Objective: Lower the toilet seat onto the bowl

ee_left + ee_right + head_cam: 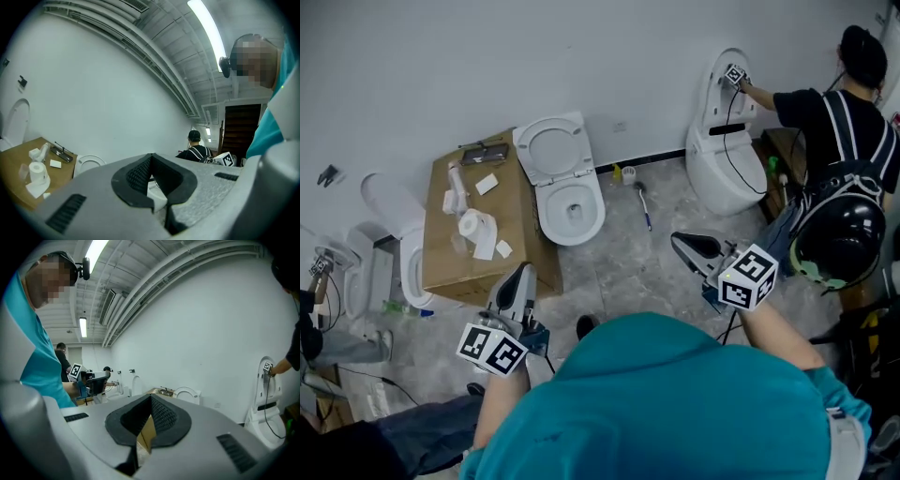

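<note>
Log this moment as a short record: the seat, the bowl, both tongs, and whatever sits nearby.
seat: toilet seat raised against the wall, not on the bowl
bowl: bowl uncovered
left tongs: left tongs shut, empty, short of the toilet
right tongs: right tongs shut, empty, clear of the toilet
beside toilet: cardboard box to its left, paper roll on top
floor: toilet brush lying right of the bowl
others: another person working at a second toilet at far right
</note>
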The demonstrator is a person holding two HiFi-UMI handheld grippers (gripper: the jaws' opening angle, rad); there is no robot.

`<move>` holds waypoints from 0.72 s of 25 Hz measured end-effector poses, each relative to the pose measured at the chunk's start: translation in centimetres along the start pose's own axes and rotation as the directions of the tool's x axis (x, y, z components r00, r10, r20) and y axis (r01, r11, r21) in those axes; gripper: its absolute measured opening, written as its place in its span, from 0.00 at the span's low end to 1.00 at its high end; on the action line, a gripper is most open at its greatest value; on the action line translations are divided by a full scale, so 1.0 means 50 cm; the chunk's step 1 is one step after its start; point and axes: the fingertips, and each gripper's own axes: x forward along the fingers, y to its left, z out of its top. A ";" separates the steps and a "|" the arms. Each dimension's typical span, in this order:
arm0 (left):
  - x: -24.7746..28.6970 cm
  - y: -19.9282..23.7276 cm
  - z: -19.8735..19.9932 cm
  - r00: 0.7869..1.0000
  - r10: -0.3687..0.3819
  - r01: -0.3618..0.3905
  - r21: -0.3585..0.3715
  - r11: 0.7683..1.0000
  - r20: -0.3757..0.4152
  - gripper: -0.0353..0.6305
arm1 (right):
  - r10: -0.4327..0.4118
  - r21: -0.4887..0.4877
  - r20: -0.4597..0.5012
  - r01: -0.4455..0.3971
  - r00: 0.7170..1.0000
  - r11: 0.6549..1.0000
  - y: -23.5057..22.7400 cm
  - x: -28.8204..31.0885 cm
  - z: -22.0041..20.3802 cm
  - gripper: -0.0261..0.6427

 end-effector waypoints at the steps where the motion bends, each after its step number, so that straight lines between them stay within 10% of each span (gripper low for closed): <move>1: 0.007 0.034 0.007 1.000 -0.009 0.009 -0.001 1.000 0.000 0.04 | -0.006 -0.006 -0.002 0.006 1.000 1.000 0.000 0.035 0.007 0.03; 18: 0.176 0.495 0.142 0.994 -0.088 0.088 -0.006 0.996 -0.067 0.04 | -0.092 0.007 -0.010 0.092 0.996 0.996 -0.095 0.488 0.135 0.03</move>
